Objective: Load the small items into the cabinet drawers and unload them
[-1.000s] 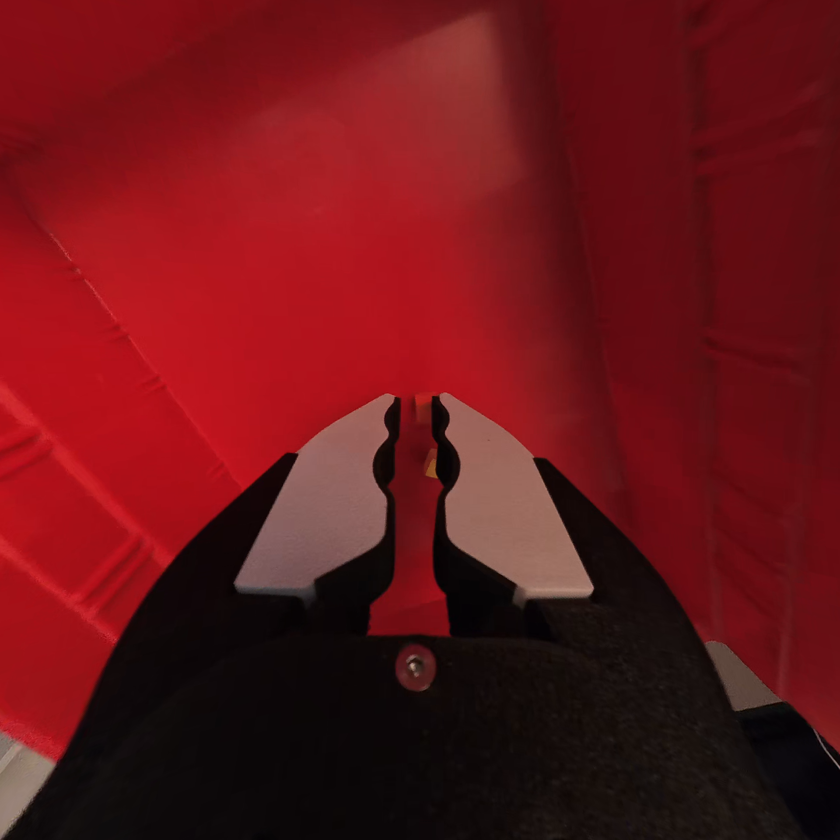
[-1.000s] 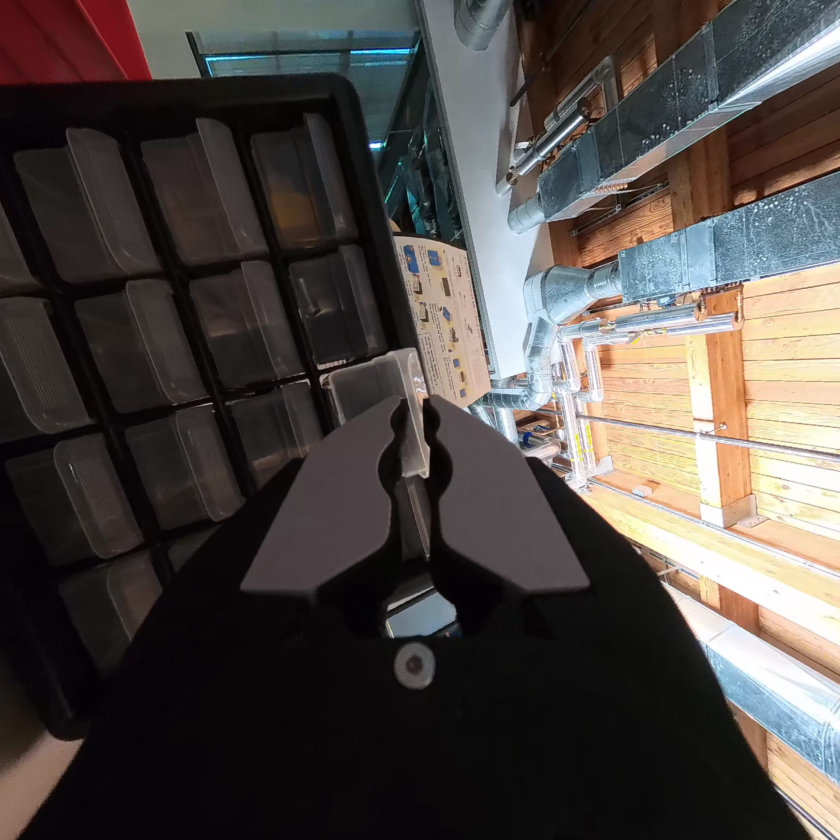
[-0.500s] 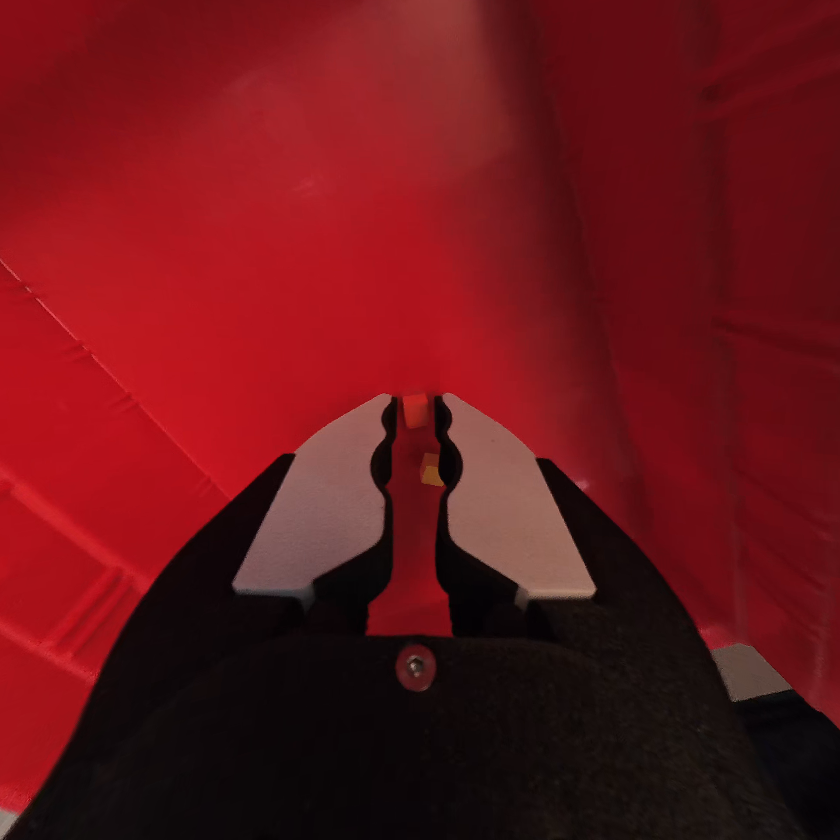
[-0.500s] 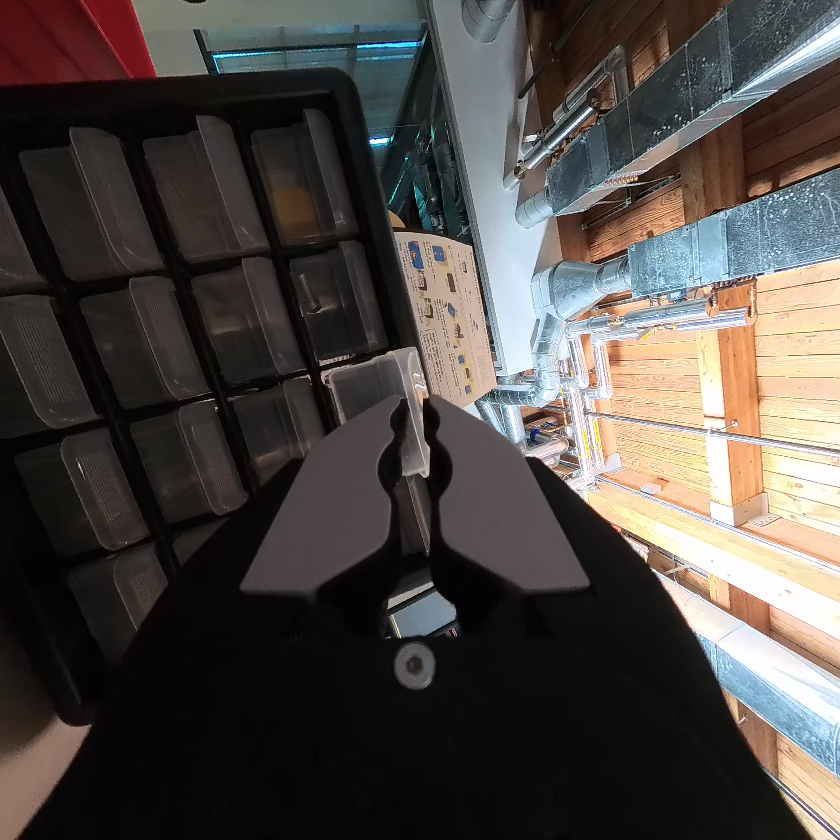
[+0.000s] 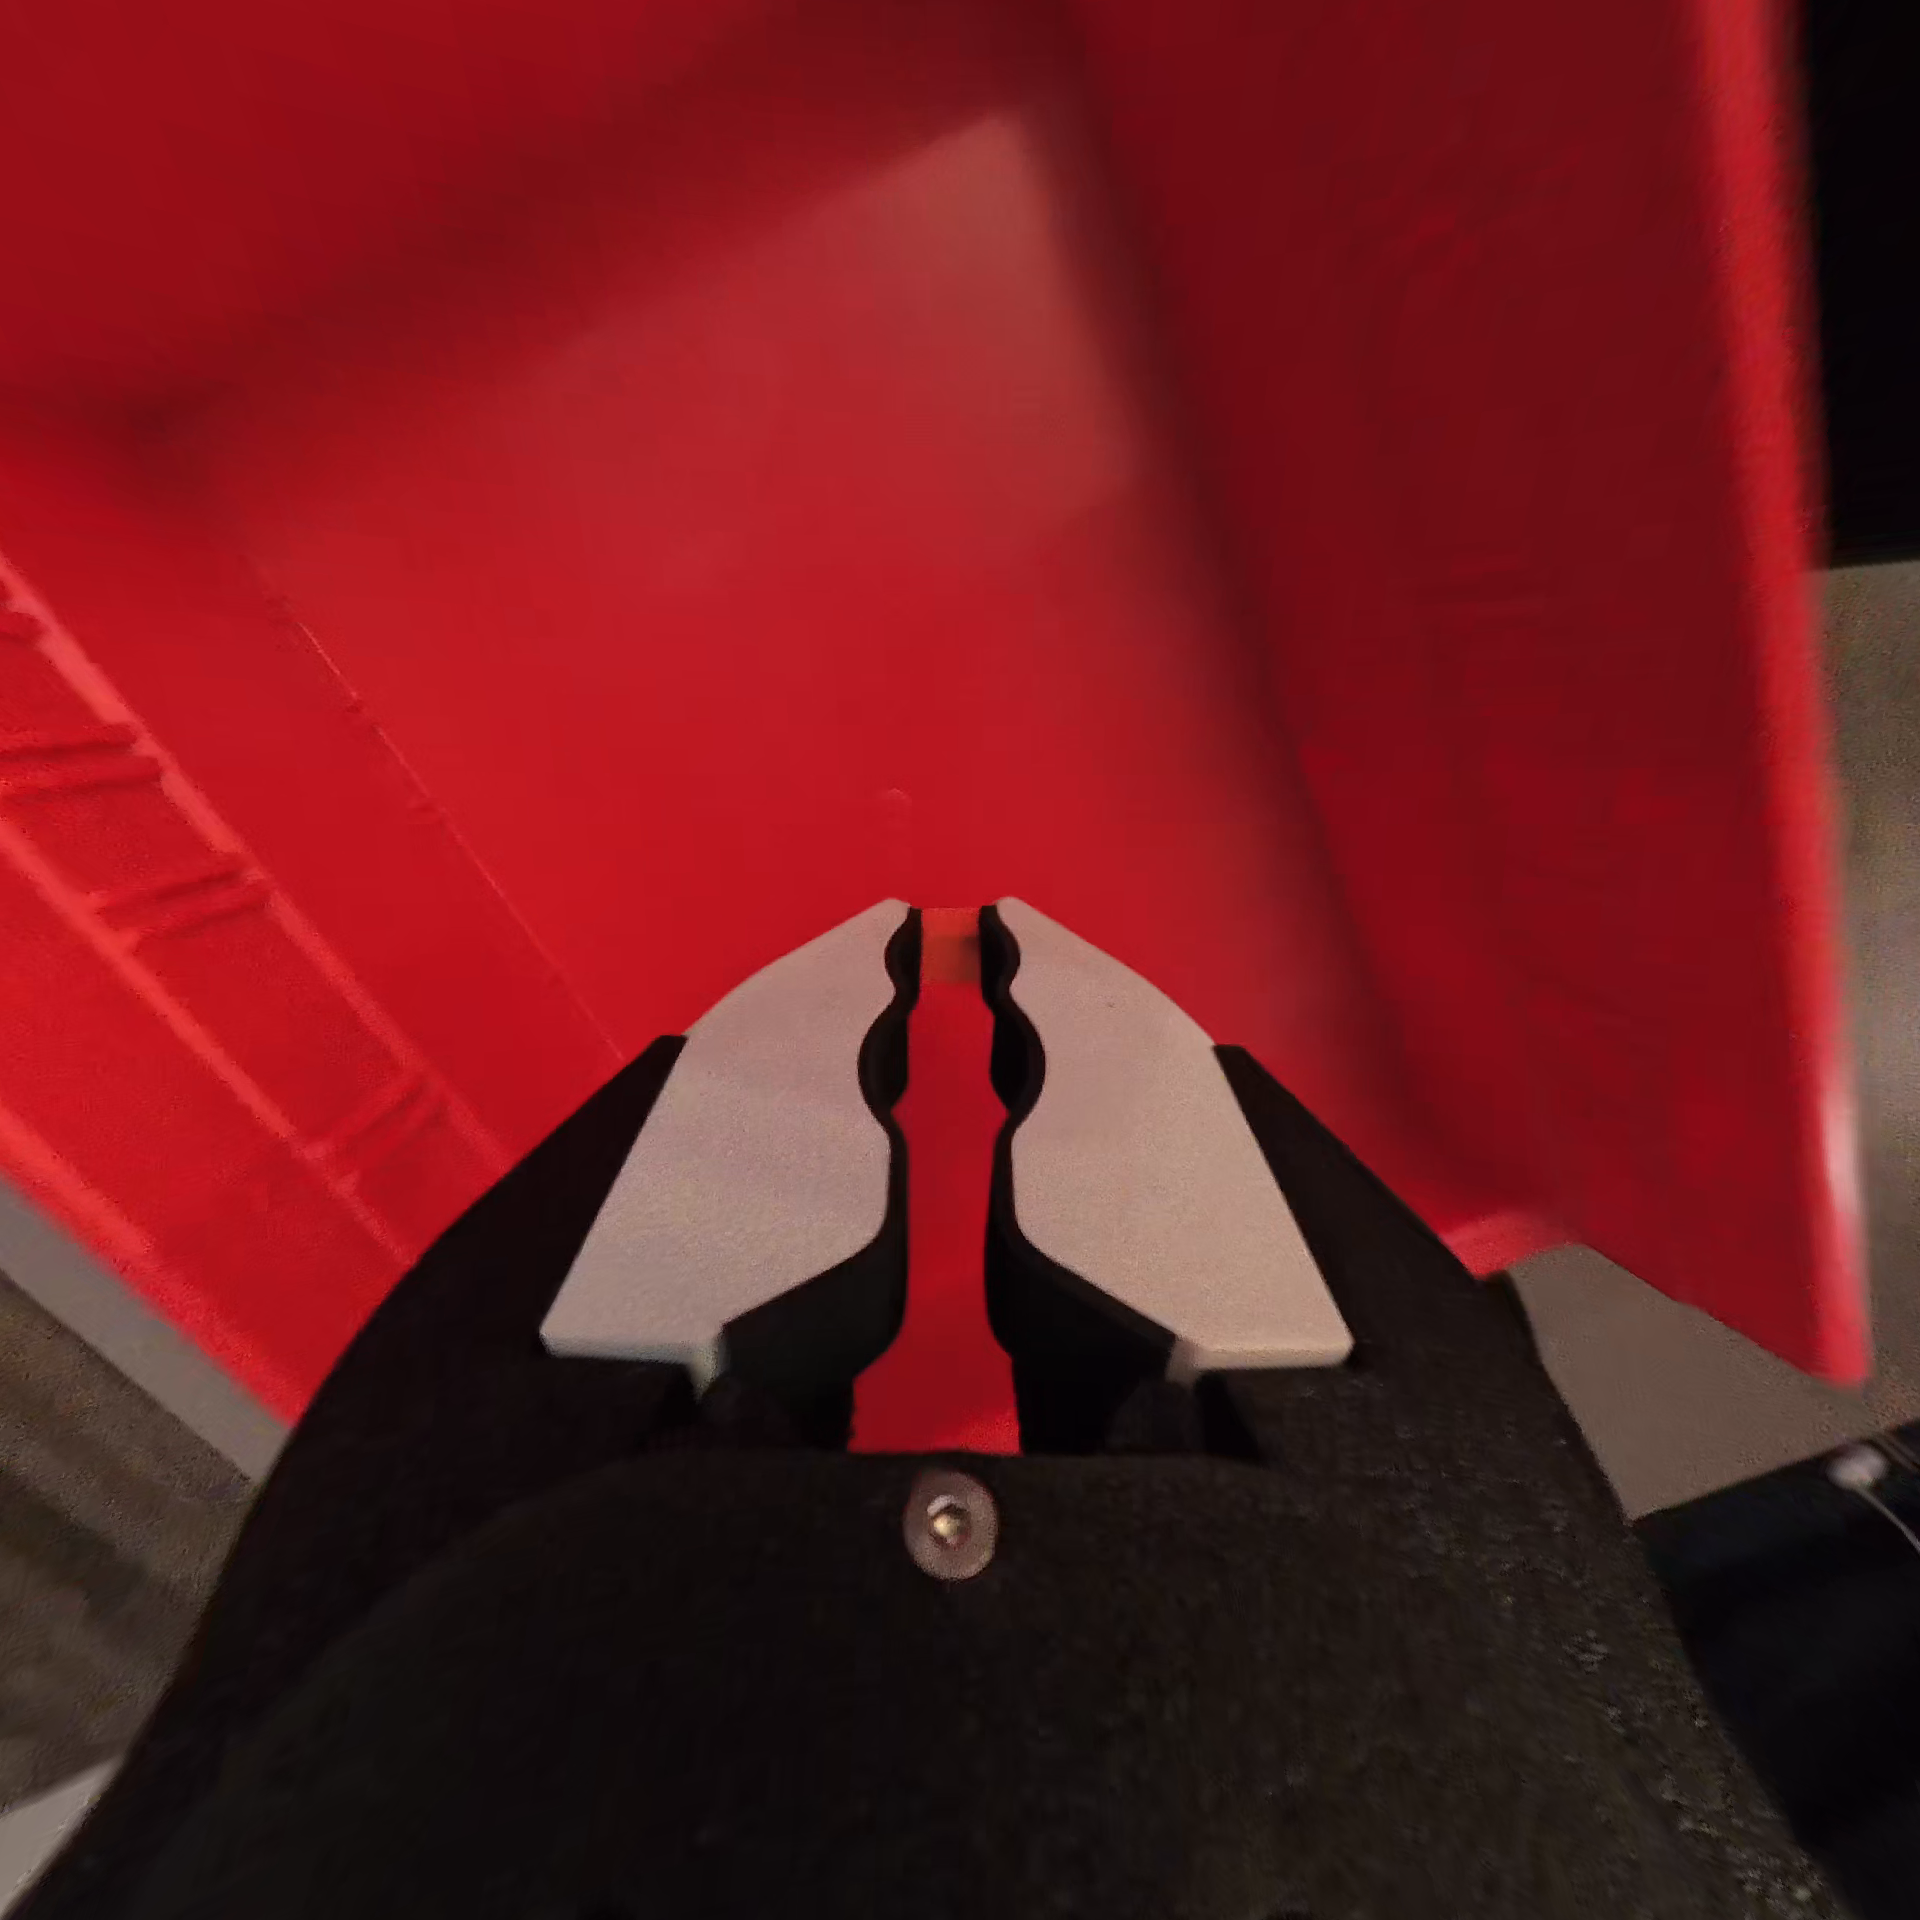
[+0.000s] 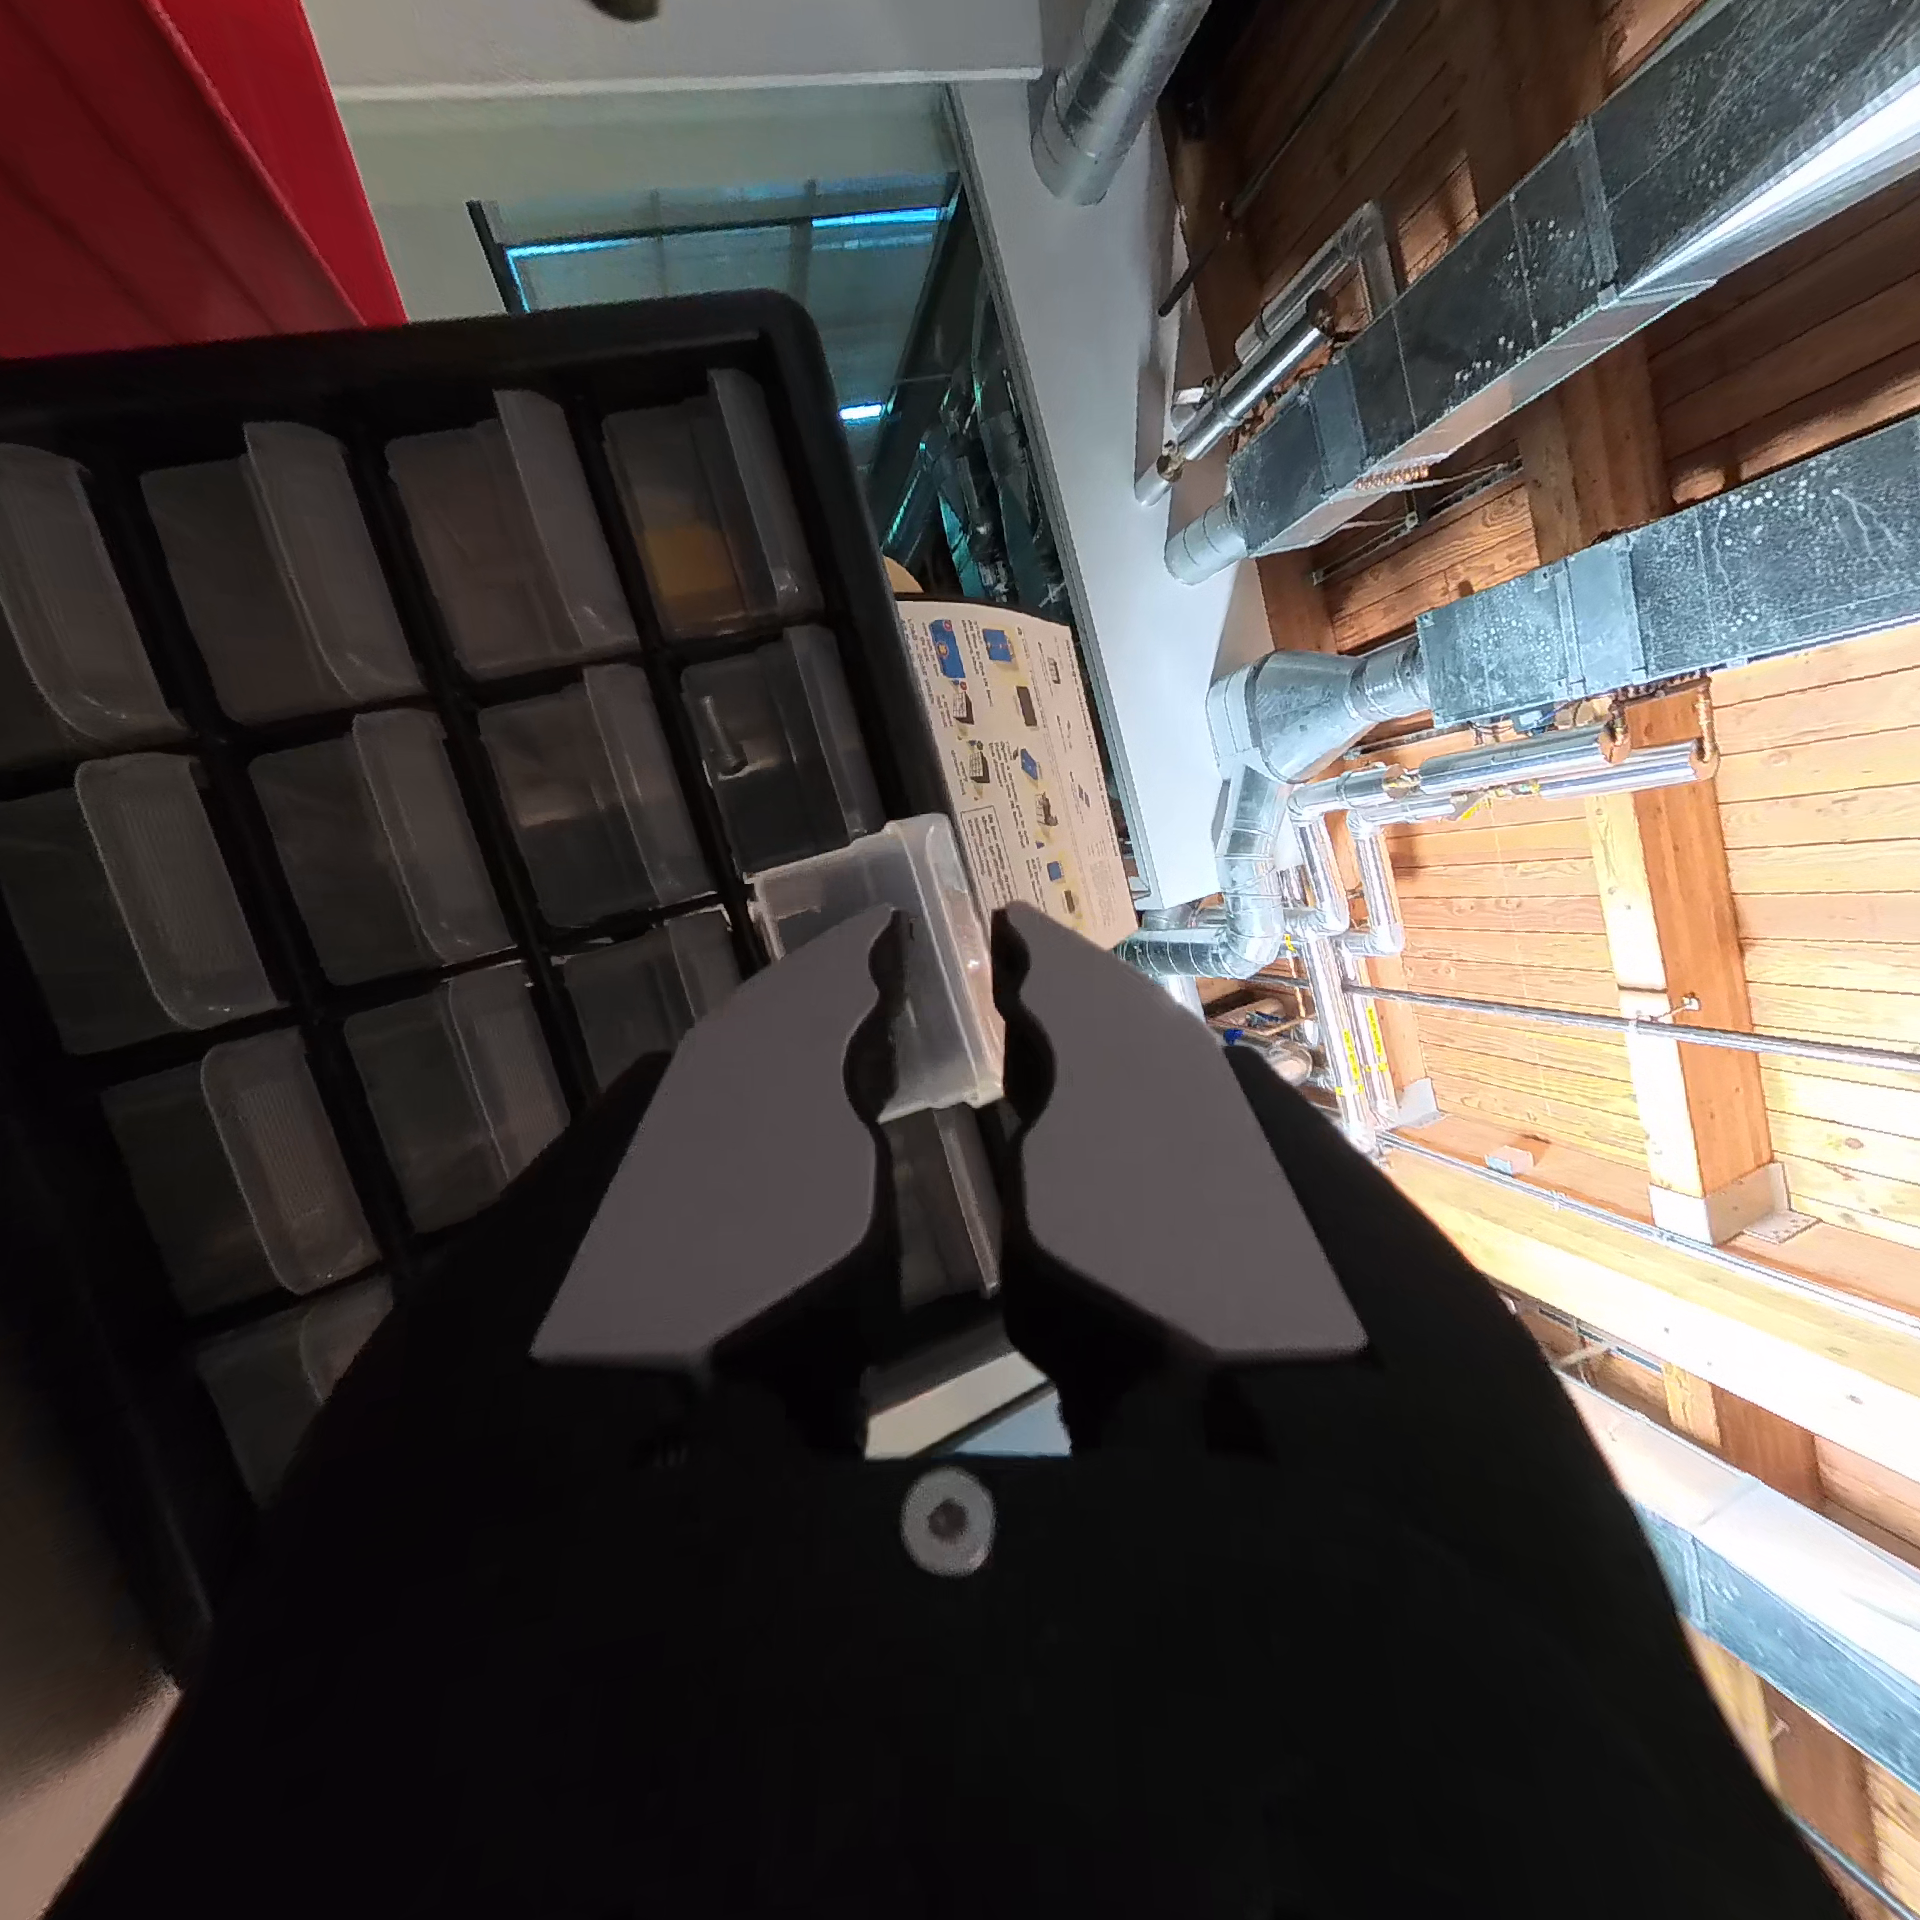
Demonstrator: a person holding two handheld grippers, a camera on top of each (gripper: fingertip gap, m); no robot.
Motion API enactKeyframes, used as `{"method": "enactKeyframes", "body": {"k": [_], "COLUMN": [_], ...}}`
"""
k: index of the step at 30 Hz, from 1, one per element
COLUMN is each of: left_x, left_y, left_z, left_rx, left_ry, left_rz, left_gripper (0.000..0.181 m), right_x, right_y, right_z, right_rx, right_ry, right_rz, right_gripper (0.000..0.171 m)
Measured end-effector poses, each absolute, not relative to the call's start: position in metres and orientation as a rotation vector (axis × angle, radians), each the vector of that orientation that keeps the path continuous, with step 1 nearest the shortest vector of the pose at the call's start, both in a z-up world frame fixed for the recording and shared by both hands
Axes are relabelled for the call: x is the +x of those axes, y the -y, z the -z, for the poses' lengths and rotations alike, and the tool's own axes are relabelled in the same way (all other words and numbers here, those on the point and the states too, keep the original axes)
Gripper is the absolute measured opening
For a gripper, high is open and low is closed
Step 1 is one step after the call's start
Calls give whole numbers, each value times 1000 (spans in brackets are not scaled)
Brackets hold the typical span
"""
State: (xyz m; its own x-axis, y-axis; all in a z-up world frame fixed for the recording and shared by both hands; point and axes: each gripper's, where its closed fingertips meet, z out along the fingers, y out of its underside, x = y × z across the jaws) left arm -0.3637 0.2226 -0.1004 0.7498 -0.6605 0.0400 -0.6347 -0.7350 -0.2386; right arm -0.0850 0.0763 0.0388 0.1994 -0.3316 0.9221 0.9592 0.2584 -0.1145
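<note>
Only left tongs show a small block gripped.

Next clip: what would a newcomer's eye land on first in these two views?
The red bin floods the left wrist view, with the left claw pinching a small orange piece at its tips. In the right wrist view, the right claw straddles a clear drawer pulled out of the black drawer cabinet.

Black felt-covered claw, grey wavy-edged fingers, round silver screw
</note>
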Motion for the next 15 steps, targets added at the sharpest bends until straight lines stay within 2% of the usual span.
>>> {"method": "enactKeyframes", "body": {"k": [6,11,15], "left_x": [-325,-249,-176], "left_y": [-187,-130,-88], "left_z": [15,-61,-97], "left_rx": [-2430,-2086,-1875], "left_ry": [-1079,-1337,-1615], "left_rz": [405,494,500], "left_gripper": [10,10,10], "right_x": [-85,-86,-89], "right_y": [-72,-74,-65], "right_z": [-43,-38,-38], "right_rx": [-855,-859,-842], "right_ry": [927,957,946], "right_rz": [1032,1022,974], "right_gripper": [18,18,17]}}
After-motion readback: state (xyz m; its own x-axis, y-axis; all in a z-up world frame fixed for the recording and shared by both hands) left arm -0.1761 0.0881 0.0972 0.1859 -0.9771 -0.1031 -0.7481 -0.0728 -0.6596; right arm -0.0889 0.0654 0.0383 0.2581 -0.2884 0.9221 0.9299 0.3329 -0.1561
